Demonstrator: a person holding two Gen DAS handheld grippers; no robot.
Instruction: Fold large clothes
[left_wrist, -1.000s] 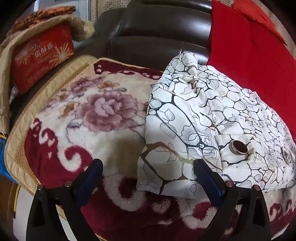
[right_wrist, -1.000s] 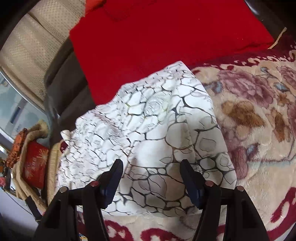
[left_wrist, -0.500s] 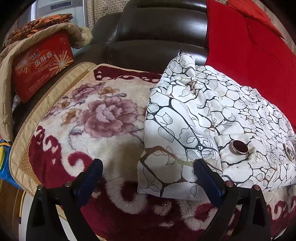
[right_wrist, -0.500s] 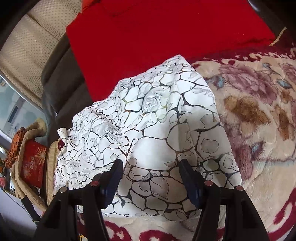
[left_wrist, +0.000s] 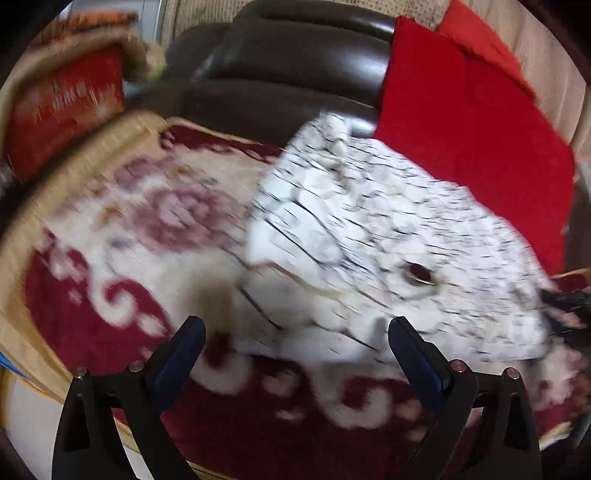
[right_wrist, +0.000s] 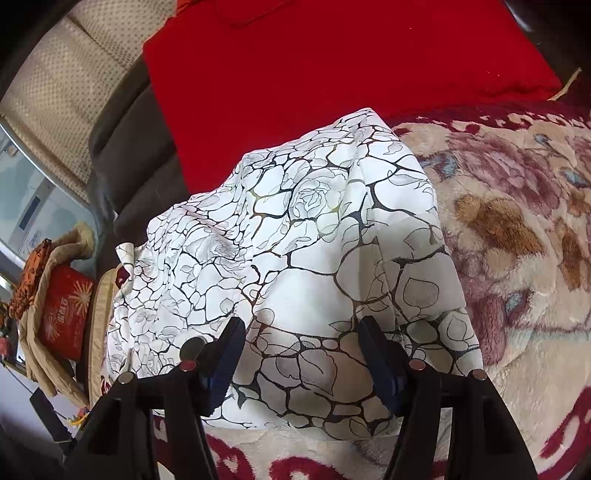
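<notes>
A folded white garment printed with black cracked-line and rose outlines (right_wrist: 295, 258) lay in a rounded heap on a plush cream-and-maroon floral blanket (right_wrist: 517, 236) spread over the seat of a dark brown leather sofa (left_wrist: 288, 74). The garment's far edge reached a flat red cloth (right_wrist: 332, 74) draped across the sofa's back and seat. A round dark brown button (left_wrist: 417, 273) showed on the garment's front in the left wrist view, which was blurred throughout.

The left gripper (left_wrist: 295, 343), black-framed with blue pads, stood with its jaws wide apart just in front of the garment's near edge; the near left corner of the fabric lay in line with the gap, but the blur did not show whether either pad touched it. The right gripper (right_wrist: 301, 343), of the same build, hung over the near right end of the garment with its jaws moderately apart. White cloth filled the space between its pads, with no fold visibly pinched; whether the pads rested on the fabric could not be told. A dark part of the right gripper was just visible at the right margin of the left wrist view.

Beside the sofa's arm stood a red printed box (right_wrist: 66, 314) wrapped in a tan padded cloth (right_wrist: 40, 354).
</notes>
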